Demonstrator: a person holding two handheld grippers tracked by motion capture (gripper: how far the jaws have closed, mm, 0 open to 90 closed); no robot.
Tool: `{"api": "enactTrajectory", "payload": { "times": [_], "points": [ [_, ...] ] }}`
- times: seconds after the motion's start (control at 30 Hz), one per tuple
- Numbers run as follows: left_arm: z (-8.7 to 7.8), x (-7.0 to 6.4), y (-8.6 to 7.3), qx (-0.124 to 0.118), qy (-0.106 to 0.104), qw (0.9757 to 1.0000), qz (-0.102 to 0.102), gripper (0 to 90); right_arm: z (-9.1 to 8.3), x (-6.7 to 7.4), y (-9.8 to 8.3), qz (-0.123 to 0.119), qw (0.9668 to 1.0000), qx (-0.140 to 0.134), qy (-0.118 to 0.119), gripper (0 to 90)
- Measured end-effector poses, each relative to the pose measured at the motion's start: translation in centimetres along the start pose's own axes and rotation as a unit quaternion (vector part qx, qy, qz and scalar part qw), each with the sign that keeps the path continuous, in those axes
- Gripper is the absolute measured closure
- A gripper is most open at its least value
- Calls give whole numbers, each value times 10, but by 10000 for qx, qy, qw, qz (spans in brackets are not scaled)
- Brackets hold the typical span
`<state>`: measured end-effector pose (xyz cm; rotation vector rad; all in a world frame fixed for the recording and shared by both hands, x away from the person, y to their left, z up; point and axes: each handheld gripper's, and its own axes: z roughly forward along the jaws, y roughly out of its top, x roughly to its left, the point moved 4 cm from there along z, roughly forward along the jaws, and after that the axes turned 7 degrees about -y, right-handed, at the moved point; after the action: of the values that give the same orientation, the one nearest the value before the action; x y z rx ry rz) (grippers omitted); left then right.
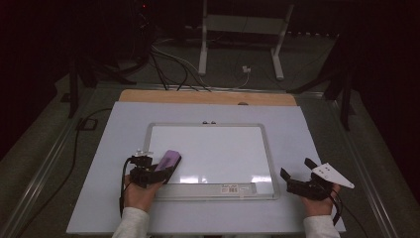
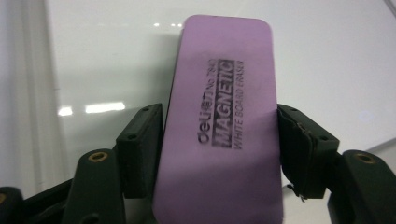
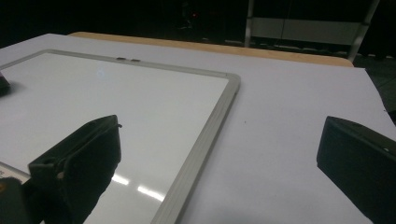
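A purple whiteboard eraser printed "MAGNETIC WHITE BOARD ERASER" lies over the lower left corner of a framed whiteboard. My left gripper has a black pad against each long side of the eraser, and I see no gap on either side. My right gripper rests on the white sheet just off the board's right edge. Its jaws stand wide apart with nothing between them.
The whiteboard lies on a white sheet over a wooden tabletop. A barcode label sits on the board's near rim. Beyond the table are floor cables and a white stand.
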<state>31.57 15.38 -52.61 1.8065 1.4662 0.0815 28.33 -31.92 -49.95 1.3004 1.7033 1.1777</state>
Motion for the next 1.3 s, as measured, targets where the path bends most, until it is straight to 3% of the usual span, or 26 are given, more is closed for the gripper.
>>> {"api": "enactTrajectory", "payload": {
  "times": [0.33, 0.57, 0.6, 0.73, 0.87, 0.93, 1.03, 1.17, 1.3],
  "points": [
    [-16, 18, 5, -271, 174, 9994, -119, 405, 1, 2, 0, -13, 10000, 19, 19, 1],
    [-21, 27, 8, -336, 232, 9990, -163, 409, 1, 1, 0, -2, 10000, 18, 29, 1],
    [-21, 28, 8, -318, 198, 9991, -193, 409, 1, 1, 0, -8, 10000, 19, 27, 1],
    [-20, 21, 8, -237, -342, 9979, -489, 414, 1, 1, 0, -6, 10000, 6, 32, 1],
    [-13, 11, 7, -130, -39, 9998, -165, 412, 0, 1, 0, -4, 10000, 7, 28, 1],
    [-10, 6, 5, -55, 195, 9996, 187, 411, 0, 2, 0, 4, 10000, -2, 31, 1],
    [-6, -5, 1, 69, 435, 9969, 658, 389, 0, 1, 0, 5, 10000, -9, 27, 1],
    [-8, -16, 5, -143, 638, 9925, 1030, 312, 0, 1, 1, 11, 10000, -9, 24, 1],
    [-4, -33, 5, -133, 766, 9831, 1657, 315, 0, 1, 1, 0, 10000, -6, 32, 1]
  ]
}}
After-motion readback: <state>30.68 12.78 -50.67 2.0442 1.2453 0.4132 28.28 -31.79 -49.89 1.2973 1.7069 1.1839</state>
